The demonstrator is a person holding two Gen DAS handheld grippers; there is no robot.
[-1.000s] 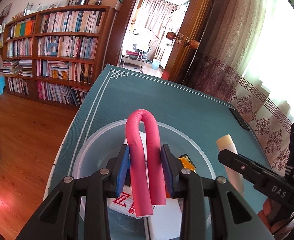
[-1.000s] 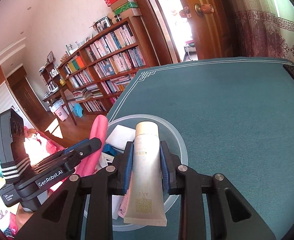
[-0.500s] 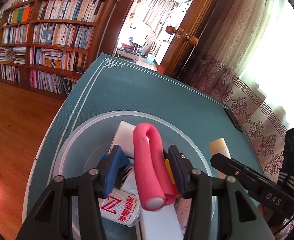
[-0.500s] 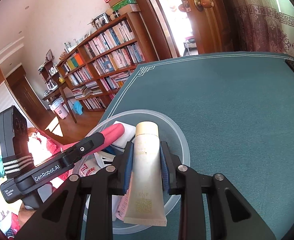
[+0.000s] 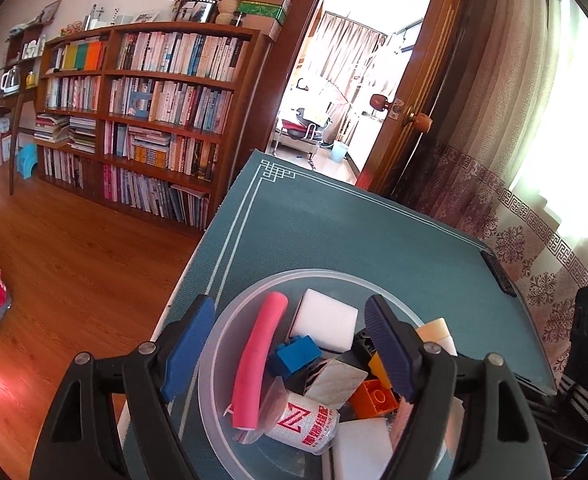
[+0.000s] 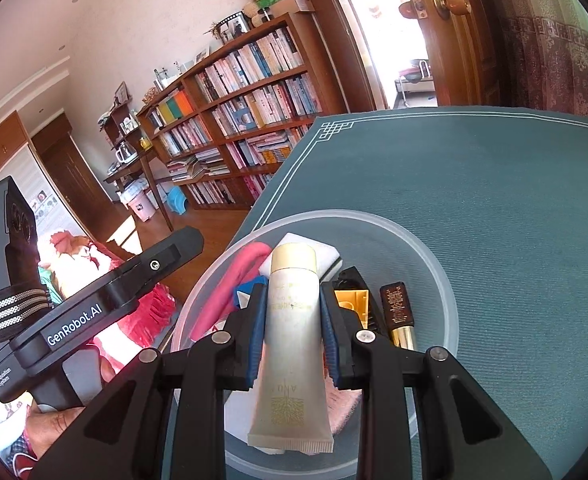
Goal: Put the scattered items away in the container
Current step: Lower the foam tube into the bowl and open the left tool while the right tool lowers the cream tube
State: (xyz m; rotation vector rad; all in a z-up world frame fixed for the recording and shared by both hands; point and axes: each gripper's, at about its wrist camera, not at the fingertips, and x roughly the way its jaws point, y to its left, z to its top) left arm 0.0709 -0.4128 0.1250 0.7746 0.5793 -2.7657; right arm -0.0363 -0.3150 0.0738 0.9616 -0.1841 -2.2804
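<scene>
With the left claw spread open and empty over the full container near the bench's left edge, the right claw pinches the cream tube above it, which might land on the heap and slide out.

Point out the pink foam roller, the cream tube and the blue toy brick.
pink foam roller (image 5: 258, 360): left wrist view, middle of its length, lying in the bowl.
cream tube (image 6: 292, 334): right wrist view, tube body between the right gripper's fingers.
blue toy brick (image 5: 297, 356): left wrist view, its top face.
</scene>
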